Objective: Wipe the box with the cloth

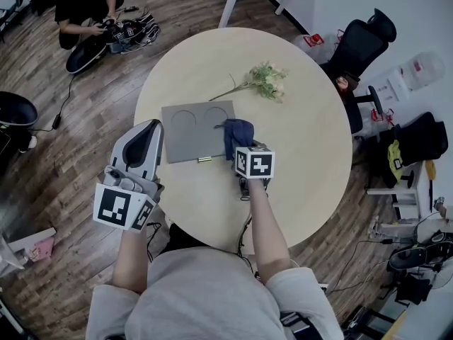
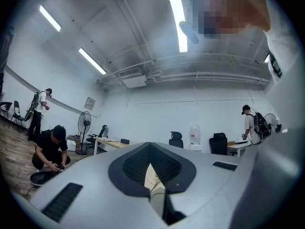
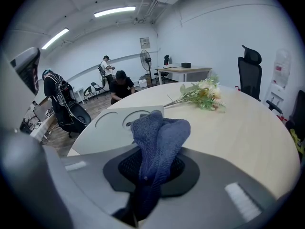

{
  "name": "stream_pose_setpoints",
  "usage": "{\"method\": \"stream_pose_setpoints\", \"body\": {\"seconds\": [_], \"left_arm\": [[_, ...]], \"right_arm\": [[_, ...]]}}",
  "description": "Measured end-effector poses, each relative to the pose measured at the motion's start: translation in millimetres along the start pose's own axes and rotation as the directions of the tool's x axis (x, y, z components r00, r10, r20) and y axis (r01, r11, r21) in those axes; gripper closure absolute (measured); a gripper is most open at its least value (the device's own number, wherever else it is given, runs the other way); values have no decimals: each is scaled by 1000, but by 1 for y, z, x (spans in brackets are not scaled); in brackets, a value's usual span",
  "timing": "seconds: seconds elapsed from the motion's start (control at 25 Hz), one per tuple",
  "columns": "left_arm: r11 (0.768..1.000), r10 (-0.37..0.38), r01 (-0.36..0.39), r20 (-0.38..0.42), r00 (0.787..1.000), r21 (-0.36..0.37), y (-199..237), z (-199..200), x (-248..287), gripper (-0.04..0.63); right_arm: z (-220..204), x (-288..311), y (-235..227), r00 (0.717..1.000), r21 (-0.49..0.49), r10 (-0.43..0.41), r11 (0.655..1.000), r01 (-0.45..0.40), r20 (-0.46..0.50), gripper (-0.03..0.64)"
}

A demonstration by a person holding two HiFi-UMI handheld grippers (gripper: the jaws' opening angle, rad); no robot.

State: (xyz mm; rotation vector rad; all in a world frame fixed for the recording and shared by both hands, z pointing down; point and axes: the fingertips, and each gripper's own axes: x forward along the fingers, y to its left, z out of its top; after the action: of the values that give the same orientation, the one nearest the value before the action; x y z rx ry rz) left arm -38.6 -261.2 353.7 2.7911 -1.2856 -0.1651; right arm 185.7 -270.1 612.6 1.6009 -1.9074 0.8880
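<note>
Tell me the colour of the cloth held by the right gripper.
Dark blue. The cloth shows best in the right gripper view.

Pale flowers (image 1: 267, 81) lie on the round table (image 1: 304, 161) beyond the right gripper (image 1: 238, 146), a black office chair (image 1: 367, 40) farther right; a person (image 1: 81, 6) crouches far beyond the left gripper (image 1: 150, 129).

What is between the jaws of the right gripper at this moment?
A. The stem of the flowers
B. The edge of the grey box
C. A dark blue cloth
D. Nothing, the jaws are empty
C: in the right gripper view, the right gripper has its jaws closed on the dark blue cloth, which sticks up from between them.
</note>
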Motion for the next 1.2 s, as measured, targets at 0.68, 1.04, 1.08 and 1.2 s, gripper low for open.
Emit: {"method": "stream_pose_setpoints", "body": {"seconds": [0.68,1.04,1.08,1.2], "left_arm": [[999,-29,28,20,999,24,-2,16,0,588],[996,-80,78,43,996,48,-18,34,1,588],[995,-86,84,45,995,51,-20,36,1,588],[993,-102,99,52,993,60,-26,42,1,588]], "right_arm": [[1,-18,-7,999,-22,-25,999,26,37,548],[30,-67,16,975,-99,-19,994,42,222,546],[34,-73,18,970,-101,-19,994,44,243,546],[43,-92,23,955,-110,-21,992,55,295,545]]}}
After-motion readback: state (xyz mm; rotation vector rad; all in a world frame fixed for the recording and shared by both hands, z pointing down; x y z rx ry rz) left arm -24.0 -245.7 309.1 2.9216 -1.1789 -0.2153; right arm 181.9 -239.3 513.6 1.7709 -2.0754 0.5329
